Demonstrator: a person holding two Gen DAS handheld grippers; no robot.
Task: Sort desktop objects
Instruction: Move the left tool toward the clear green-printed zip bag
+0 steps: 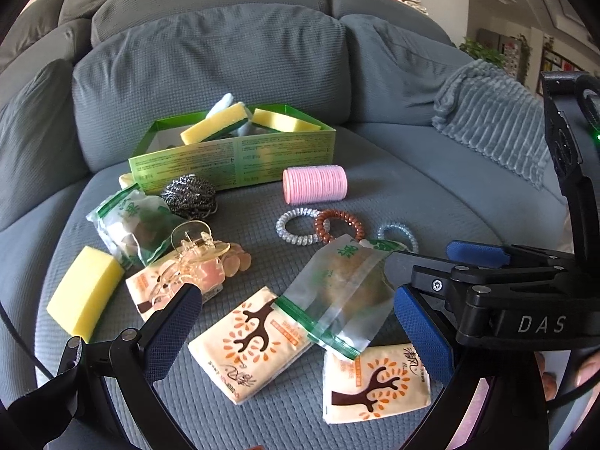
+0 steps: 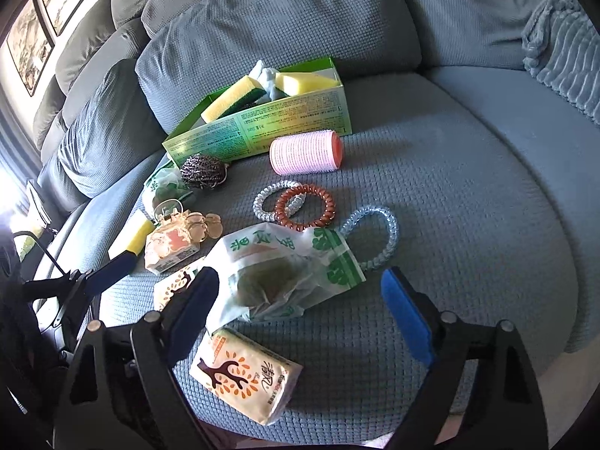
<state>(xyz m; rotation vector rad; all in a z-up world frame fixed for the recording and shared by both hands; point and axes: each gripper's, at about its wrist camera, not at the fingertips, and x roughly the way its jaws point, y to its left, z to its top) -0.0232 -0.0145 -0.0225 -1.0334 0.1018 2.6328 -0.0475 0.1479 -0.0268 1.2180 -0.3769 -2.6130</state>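
Observation:
Small objects lie scattered on a grey sofa seat (image 1: 431, 195). My left gripper (image 1: 300, 322) is open, hovering over a tissue pack (image 1: 251, 341) and the near end of a clear zip bag (image 1: 337, 292). My right gripper (image 2: 300, 300) is open above that green-printed zip bag (image 2: 281, 273), with nothing pressed by its pads. From the left wrist it enters on the right, one blue pad (image 1: 476, 253) showing. A second tissue pack (image 2: 243, 375) lies just below it. An open green box (image 1: 232, 157) at the back holds yellow sponges (image 1: 213, 123).
A pink hair roller (image 1: 315, 183), a steel scourer (image 1: 189, 197) and three coil hair ties (image 1: 300, 227) lie before the box. Another zip bag (image 1: 131, 225), a clear claw clip (image 1: 198, 251) and a loose yellow sponge (image 1: 86, 292) sit left. A ribbed blanket (image 1: 495, 120) lies at the right.

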